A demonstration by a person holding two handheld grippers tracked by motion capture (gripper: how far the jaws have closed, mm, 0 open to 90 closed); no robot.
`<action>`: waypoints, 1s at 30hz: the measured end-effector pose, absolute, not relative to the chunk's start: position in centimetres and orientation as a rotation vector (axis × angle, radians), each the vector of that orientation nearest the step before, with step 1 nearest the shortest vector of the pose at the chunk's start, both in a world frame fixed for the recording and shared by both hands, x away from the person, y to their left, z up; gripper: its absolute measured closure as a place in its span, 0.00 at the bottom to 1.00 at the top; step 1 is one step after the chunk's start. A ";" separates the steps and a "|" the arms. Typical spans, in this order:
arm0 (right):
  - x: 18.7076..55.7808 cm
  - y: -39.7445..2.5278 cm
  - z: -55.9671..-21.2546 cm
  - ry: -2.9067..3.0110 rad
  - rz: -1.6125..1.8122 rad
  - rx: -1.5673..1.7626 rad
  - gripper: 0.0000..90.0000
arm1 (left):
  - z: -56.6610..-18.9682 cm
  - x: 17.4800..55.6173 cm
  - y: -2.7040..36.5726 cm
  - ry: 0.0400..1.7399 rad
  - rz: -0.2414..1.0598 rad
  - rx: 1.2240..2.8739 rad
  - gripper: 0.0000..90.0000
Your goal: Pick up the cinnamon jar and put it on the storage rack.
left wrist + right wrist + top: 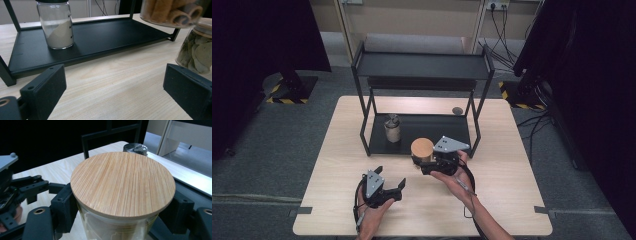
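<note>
The right gripper point(424, 162) pinches a glass jar point(120, 230) with a round bamboo lid point(422, 148) just in front of the black rack's point(422, 65) lower shelf (a powder jar point(392, 128) stands there), while the left gripper point(393, 181), jaws spread, rests on the table point(512, 200).

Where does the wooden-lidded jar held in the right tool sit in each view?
High view: the wooden-lidded jar is at centre, just in front of the black rack.
Left gripper view: top right corner, its glass base raised off the table.
Right gripper view: centre foreground, its lid facing the camera.
Shared landmark: the black rack, whose lower shelf or post stands behind the jar.
</note>
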State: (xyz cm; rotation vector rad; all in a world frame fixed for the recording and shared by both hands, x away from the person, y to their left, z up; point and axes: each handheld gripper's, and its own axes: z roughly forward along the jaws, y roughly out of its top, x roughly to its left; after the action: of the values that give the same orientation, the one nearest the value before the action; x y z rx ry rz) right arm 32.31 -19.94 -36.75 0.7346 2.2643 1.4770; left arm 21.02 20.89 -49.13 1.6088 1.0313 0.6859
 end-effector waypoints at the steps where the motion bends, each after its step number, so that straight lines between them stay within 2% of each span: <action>1: 32.4 -19.8 -36.7 2.262 1.475 0.738 0.29 | -49.1 21.0 20.9 1.032 0.686 1.608 0.05; 30: 35.6 -17.0 -36.7 2.224 1.410 0.870 0.29 | -49.1 21.0 20.9 1.028 0.686 1.610 0.05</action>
State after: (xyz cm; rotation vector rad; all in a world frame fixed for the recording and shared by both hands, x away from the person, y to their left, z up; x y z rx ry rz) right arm 35.57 -17.02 -36.68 0.8700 2.2241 1.4098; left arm 21.02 20.88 -49.14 1.6102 1.0279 0.6865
